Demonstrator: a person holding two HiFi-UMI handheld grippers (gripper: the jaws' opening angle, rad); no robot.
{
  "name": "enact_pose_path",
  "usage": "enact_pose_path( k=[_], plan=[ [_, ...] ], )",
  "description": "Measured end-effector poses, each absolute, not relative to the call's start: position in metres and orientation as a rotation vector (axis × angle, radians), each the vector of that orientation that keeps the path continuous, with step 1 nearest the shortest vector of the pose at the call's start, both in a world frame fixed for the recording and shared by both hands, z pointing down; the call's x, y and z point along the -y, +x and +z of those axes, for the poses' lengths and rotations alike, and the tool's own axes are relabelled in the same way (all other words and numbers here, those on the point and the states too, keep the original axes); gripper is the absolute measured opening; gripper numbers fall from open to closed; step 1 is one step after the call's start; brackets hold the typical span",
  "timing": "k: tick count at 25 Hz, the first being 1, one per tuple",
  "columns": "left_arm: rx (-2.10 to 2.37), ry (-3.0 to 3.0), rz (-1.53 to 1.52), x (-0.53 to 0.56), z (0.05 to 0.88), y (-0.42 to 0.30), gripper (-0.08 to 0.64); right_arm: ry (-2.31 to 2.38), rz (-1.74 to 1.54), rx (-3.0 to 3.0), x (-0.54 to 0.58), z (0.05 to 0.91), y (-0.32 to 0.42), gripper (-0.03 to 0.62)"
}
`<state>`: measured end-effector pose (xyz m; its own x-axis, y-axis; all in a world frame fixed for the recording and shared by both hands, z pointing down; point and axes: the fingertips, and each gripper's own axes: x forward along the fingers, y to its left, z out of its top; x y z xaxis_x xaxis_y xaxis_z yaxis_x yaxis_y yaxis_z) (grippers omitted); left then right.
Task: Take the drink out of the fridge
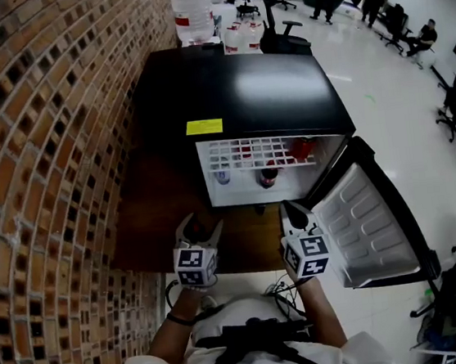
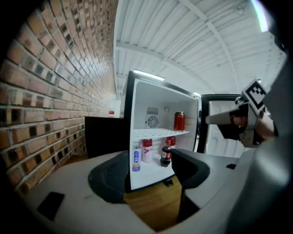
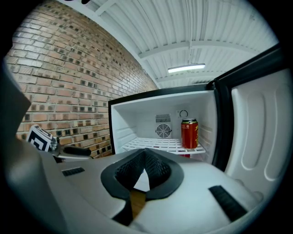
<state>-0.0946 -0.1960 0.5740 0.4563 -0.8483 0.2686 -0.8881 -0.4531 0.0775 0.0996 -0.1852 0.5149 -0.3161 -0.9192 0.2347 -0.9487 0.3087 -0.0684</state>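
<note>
Brick wall (image 1: 35, 159) by open fridge (image 1: 233, 86); L claw (image 1: 202, 224) apart, empty; R claw (image 1: 291, 209) shut.

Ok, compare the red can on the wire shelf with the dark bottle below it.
The red can stands on the upper wire shelf; the dark bottle stands on the fridge floor beside other drinks. The can is red all over with straight sides; the bottle is dark with a red label and a narrower neck. Both are upright, towards the fridge's right side, and not held.
</note>
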Motion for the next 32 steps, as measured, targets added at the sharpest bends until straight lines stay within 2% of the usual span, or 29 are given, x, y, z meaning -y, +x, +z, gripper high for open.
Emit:
enact_pose_path(
  k=[1, 4, 8, 17, 32],
  plan=[
    [1.499, 2.522, 0.274, 0.196, 0.563, -0.087, 0.293, 1.747, 0.289, 2.412, 0.185, 0.513, 0.102, 0.008],
    [1.468, 2.572, 0.243, 0.198, 0.537, -0.070, 0.197, 1.772, 0.282, 2.405, 0.184, 0.509, 0.108, 0.008],
    [1.418, 2.614, 0.184, 0.203, 0.517, -0.048, 0.013, 1.787, 0.270, 2.394, 0.182, 0.507, 0.114, 0.008],
    [1.344, 2.644, 0.158, 0.211, 0.503, -0.015, 0.005, 1.806, 0.270, 2.378, 0.179, 0.502, 0.121, 0.008],
    [1.340, 2.624, 0.149, 0.213, 0.502, -0.010, 0.005, 1.789, 0.261, 2.355, 0.181, 0.498, 0.120, 0.008]
  ],
)
